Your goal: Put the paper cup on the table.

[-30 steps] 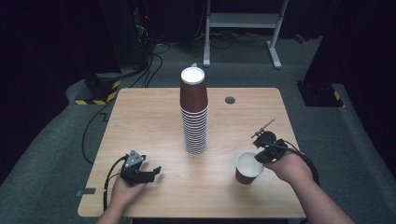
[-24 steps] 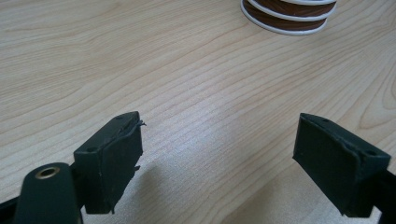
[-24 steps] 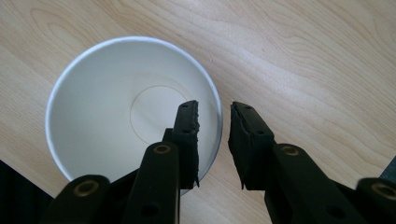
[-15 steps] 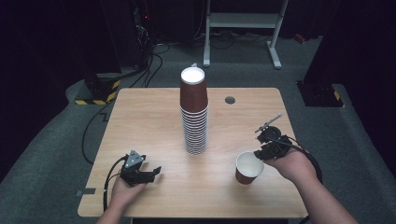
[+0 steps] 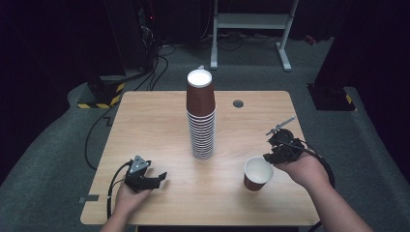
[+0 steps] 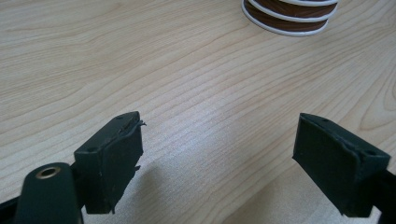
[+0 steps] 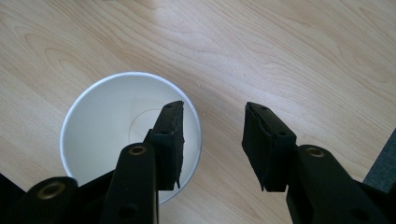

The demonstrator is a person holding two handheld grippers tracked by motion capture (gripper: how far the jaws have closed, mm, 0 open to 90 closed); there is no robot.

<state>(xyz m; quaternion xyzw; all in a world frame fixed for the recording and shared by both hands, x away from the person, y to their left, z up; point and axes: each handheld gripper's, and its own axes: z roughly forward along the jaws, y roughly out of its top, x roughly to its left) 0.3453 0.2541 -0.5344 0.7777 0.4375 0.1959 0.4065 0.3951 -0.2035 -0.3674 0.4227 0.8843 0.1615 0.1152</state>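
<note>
1. Standing upright near the table's (image 5: 145, 111) right front edge: single paper cup (image 5: 256, 173), white inside, empty.
2. Straddling its rim, right gripper (image 7: 212, 140), jaws just opened, pads off the wall.
3. Resting front left with bare wood around, left gripper (image 5: 157, 178), jaws apart, empty.
4. Rising mid-table, cup stack (image 5: 201, 121).

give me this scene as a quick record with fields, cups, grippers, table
single cup: upright, open end up, near the table's front right
cup stack: upside-down cups, mid-table
right gripper: jaws just opened; they straddle the single cup's rim, one inside, one outside, pads not pressing
left gripper: jaws apart, nothing between them, low over the table at front left
table: light wood, small round hole behind the stack
</note>
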